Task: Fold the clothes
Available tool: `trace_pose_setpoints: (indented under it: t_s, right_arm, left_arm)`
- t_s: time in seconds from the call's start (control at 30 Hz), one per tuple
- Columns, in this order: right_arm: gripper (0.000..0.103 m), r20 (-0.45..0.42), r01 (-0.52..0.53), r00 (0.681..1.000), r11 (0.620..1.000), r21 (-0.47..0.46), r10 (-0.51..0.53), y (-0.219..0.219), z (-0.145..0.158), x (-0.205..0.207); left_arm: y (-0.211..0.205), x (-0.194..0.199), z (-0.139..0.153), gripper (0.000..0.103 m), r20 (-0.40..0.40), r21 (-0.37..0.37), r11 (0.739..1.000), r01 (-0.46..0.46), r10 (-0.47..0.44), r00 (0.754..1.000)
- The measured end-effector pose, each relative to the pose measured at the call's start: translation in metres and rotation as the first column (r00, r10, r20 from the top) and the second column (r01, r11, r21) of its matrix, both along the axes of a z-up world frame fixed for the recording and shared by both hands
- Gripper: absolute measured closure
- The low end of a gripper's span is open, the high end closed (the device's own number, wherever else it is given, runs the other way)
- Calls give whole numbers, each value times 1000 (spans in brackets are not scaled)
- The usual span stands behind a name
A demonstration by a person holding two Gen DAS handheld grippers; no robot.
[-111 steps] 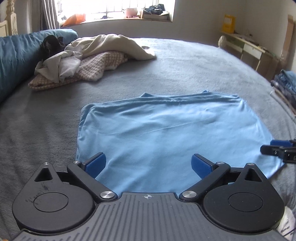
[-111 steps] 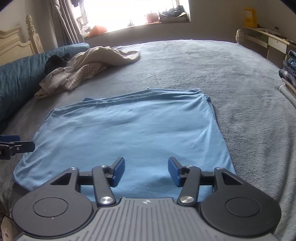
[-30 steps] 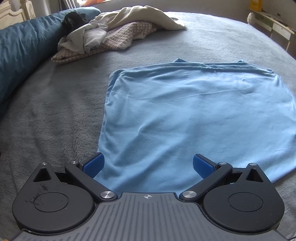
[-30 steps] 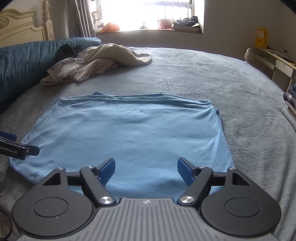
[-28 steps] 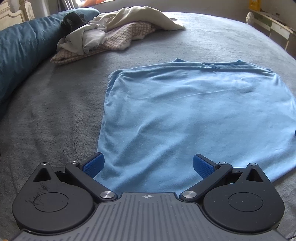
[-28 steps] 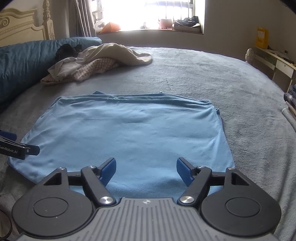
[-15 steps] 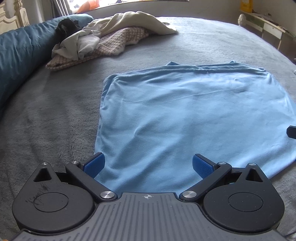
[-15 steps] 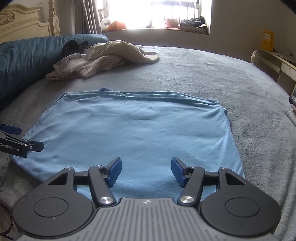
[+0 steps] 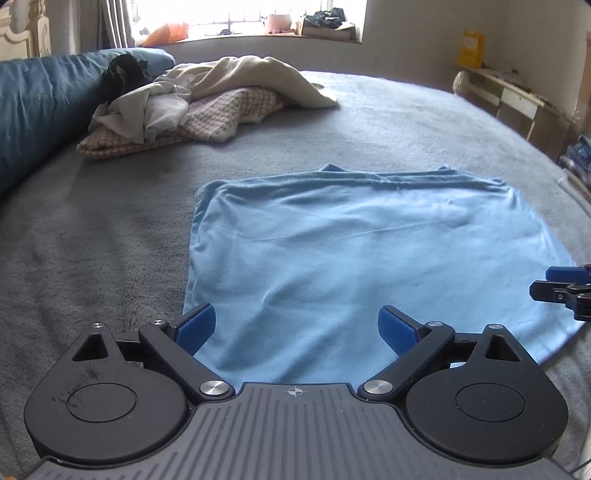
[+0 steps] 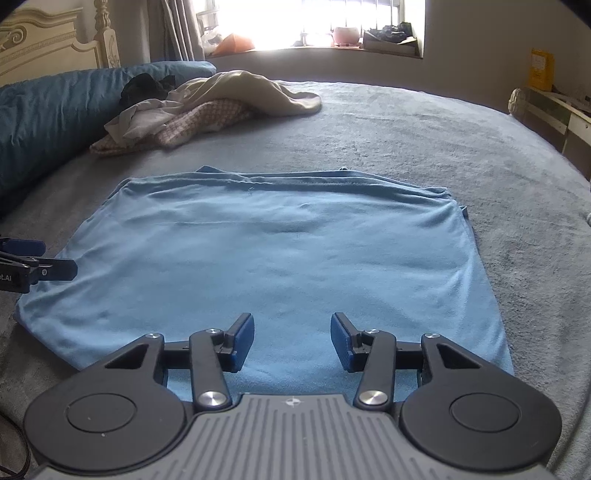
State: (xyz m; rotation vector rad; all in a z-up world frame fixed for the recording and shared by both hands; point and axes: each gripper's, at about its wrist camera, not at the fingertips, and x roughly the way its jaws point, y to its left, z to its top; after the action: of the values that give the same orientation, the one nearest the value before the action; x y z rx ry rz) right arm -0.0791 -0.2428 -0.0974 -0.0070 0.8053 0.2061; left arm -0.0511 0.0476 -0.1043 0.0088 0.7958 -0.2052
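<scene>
Left wrist view: the light blue garment (image 9: 369, 251) is seen spread flat on the grey bed (image 9: 92, 236), already folded into a rough rectangle, with its near hem lying just ahead of both tools. The left hand-held gripper (image 9: 295, 325) is held nearly at full spread, its jaws closing slightly, and nothing is pinched between them; only cloth lies beneath. In the right wrist view the right hand-held gripper (image 10: 291, 339) is seen about half spread with its jaws closing over the near hem, and no fabric can be seen caught between the pads yet. A risk is judged here: if only the top layer is taken, the layers beneath would be left behind and the fold would come apart; if the two sides are grasped unevenly, the edge could be dragged askew. The plush cover may also be snagged along with the hem. Farther back on the bed a heap of unfolded clothes (image 9: 207, 107) is lying beside a dark blue pillow (image 9: 40, 110). A bright window (image 10: 332, 18), a cream headboard (image 10: 40, 44) and a desk (image 9: 517, 99) are seen around the room.
</scene>
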Motion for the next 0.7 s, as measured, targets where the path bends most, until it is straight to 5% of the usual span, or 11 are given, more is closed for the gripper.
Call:
trace_pose_setpoints:
  t_s: [0.2,0.4,0.57,0.7]
  right_arm:
    - [55,-10,36,999,999,20,-36,-20,1,24]
    - [61,-19,70,997,997,17,-70,-39,5,67]
    - [61,-23,-2,1000,1000,26,3,-19,13,92]
    - [61,-45,-119,992,993,26,120,18,20,109]
  left_arm:
    - [50,-6,-3,12,-45,-76,991,-107,103,994]
    - [113,-24,-10,18,-136,-191,940,-282,259,956]
    - [139,-47,-8,18,-147,-223,907,-358,331,932]
    - [148,-55,-12,23,-148,-275,897,-347,317,937]
